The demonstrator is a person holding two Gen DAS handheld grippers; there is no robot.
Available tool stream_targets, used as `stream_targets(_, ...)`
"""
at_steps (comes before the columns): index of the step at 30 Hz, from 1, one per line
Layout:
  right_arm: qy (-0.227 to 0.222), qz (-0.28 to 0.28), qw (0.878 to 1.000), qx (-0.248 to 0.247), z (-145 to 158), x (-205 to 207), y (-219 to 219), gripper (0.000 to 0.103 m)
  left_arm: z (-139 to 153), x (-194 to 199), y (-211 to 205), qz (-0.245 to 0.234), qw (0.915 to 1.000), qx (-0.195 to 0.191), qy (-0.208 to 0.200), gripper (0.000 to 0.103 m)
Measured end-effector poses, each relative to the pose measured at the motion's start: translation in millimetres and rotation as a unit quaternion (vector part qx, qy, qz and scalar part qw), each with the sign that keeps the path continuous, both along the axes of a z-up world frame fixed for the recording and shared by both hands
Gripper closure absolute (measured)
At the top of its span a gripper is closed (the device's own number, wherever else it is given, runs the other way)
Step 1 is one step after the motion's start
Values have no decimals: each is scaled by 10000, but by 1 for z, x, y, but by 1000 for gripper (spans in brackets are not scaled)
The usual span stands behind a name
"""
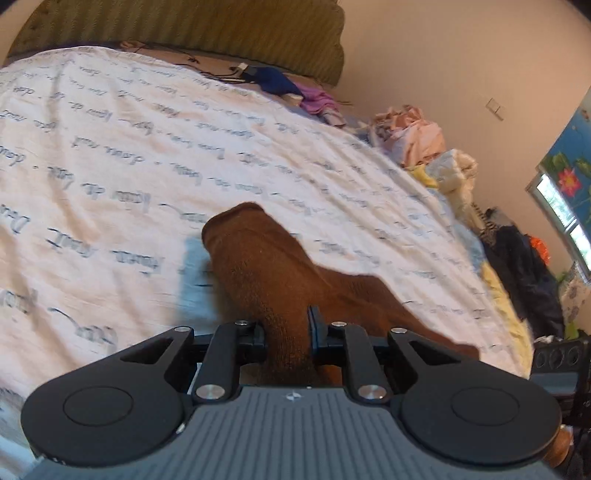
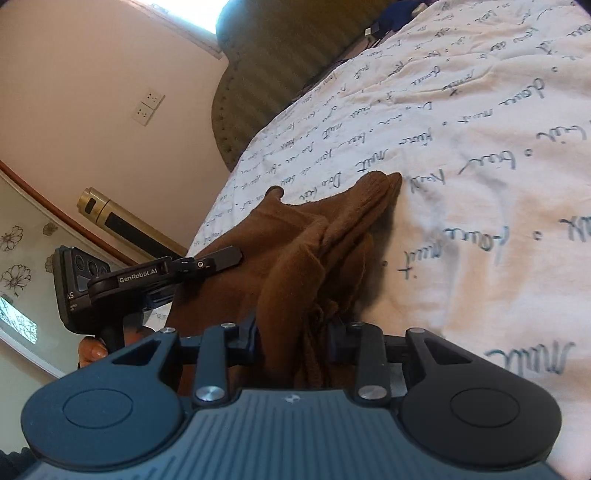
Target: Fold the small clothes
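Left gripper (image 1: pixel 286 328) and right gripper (image 2: pixel 295 332) each clamp bunched folds of the brown sock (image 1: pixel 266 266), held over the near part of the script-printed bedsheet (image 1: pixel 110 147).

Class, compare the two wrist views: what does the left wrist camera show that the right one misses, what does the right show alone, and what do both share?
Only the left view shows the clothes pile at the bed's far edge and the window. Only the right view shows the wall sockets, a gold cylinder and the left gripper from outside. Both show a brown garment clamped in their own jaws, the script-printed sheet and the green headboard.
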State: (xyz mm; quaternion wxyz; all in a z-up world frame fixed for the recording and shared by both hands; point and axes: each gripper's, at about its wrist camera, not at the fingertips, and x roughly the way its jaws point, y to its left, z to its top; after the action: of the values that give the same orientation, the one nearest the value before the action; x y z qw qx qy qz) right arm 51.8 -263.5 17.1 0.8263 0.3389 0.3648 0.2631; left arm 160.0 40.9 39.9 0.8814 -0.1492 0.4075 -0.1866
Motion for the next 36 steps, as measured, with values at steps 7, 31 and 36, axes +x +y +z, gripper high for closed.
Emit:
stream_targets(7,482,-312,9983,124,-11,-11,-14,22,-24,-32,55,85,9968,-670,434,50)
stream_targets(31,694,631,9950,-337,-5,-54,4,45,-26,-135,55,-315,9951,-833,440,65)
stream_targets(36,-259,-332,9983,-407,37,-62,-30,20,28,-162,48,59,9949,13,-1006,33)
